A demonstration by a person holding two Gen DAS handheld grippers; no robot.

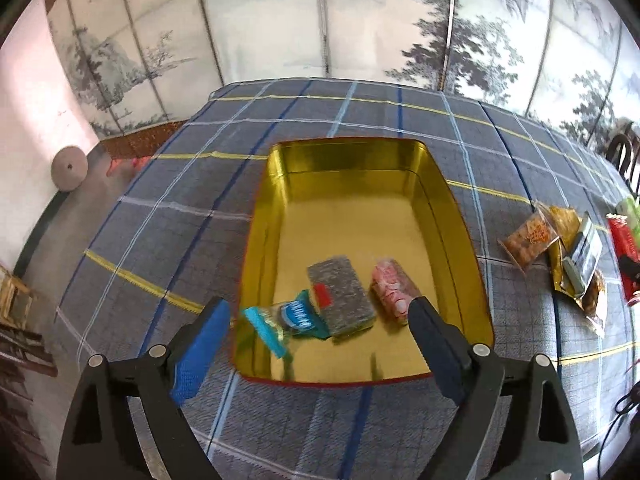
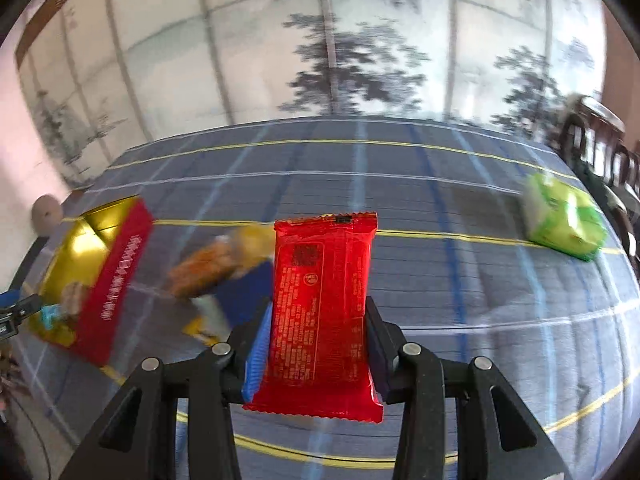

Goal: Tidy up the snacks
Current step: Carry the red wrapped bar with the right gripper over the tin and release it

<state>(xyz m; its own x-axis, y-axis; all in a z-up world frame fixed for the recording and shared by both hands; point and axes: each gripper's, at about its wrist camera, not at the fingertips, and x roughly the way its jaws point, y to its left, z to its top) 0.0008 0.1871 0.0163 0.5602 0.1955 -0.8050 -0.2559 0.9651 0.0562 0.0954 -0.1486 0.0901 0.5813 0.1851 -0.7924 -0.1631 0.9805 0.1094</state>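
The left gripper [image 1: 320, 312] hangs with its jaws spread wide and empty above the gold tin [image 1: 280, 168], where 3 snacks lie on the bottom, while the right gripper [image 2: 318, 312] is clamped on a red packet [image 2: 324, 280] above the checked tablecloth [image 2: 460, 300].

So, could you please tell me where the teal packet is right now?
In the left wrist view the teal packet lies in the gold tin, at its near left corner, beside the grey bar.
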